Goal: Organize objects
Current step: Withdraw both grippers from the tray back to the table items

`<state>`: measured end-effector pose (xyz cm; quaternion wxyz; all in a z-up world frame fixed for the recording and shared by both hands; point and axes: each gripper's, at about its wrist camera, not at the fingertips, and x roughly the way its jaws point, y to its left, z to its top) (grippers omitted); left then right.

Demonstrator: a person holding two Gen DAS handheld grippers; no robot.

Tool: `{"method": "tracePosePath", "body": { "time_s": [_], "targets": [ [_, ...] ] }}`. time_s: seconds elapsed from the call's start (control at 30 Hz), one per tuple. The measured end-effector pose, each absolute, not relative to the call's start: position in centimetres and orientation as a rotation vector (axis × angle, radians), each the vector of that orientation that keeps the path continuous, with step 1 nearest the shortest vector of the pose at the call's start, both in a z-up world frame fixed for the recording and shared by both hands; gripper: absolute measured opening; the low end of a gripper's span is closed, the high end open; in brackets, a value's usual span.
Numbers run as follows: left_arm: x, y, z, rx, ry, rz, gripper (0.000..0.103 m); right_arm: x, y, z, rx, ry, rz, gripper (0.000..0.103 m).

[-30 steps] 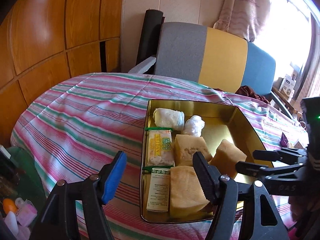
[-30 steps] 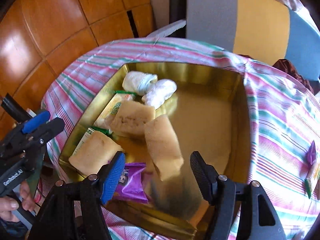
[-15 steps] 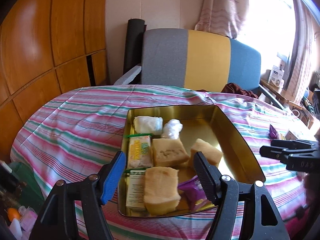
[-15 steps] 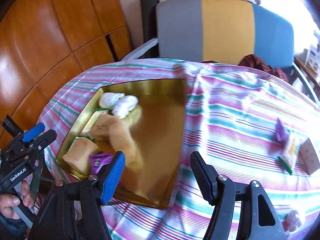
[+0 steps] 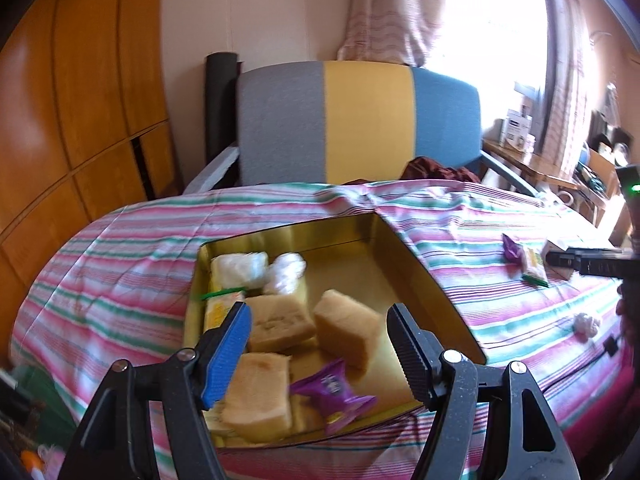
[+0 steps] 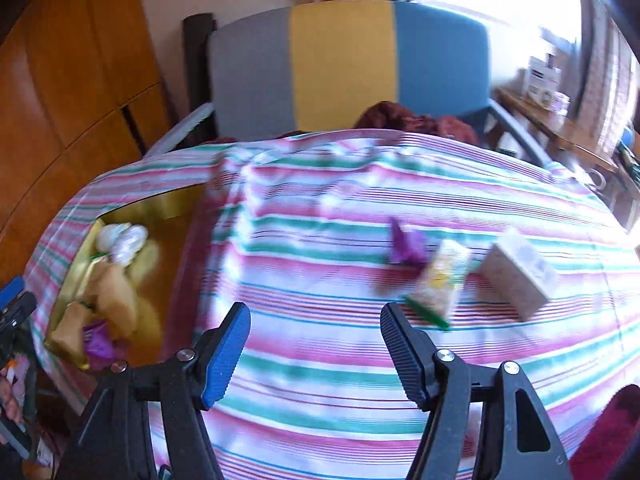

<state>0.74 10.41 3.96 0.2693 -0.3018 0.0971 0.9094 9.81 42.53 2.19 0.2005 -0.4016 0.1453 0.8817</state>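
A gold tin tray sits on the striped tablecloth and holds several tan cakes, white wrapped items and a purple packet. My left gripper hovers open over the tray's near end, nothing between its fingers. My right gripper is open above bare cloth, to the right of the tray. Ahead of it on the cloth lie a purple packet, a yellow-green packet and a white box. The right gripper also shows at the right edge of the left wrist view.
A grey, yellow and blue chair stands behind the table. Wooden panels line the left wall. A small white wrapped item lies near the table's right edge. A dark red cloth lies at the far edge.
My right gripper has swung right, from over the tray to the cloth near the loose packets. A purple packet now lies in the tray. My left gripper shifted a little and rolled.
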Motion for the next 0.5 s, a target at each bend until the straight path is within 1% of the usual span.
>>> {"method": "tracePosePath", "body": {
  "time_s": [0.13, 0.27, 0.33, 0.43, 0.5],
  "targets": [
    [1.3, 13.0, 4.4, -0.788, 0.29, 2.396, 0.071, 12.3, 47.1, 2.2, -1.046, 0.419, 2.346, 0.069],
    [2.0, 15.7, 5.0, -0.75, 0.318, 2.333, 0.071, 15.2, 51.6, 1.4, -0.924, 0.496, 2.193, 0.069],
    [2.2, 17.5, 5.1, -0.747, 0.34, 2.301, 0.071, 17.1, 53.5, 0.4, -0.852, 0.604, 2.126, 0.069],
    [2.5, 20.5, 4.7, -0.759, 0.368, 2.244, 0.071, 18.7, 55.7, -0.7, -0.817, 0.784, 2.052, 0.069],
    [2.9, 22.7, 4.3, -0.755, 0.402, 2.21, 0.071, 19.2, 56.1, -0.7, -0.798, 0.808, 2.043, 0.069]
  ]
}}
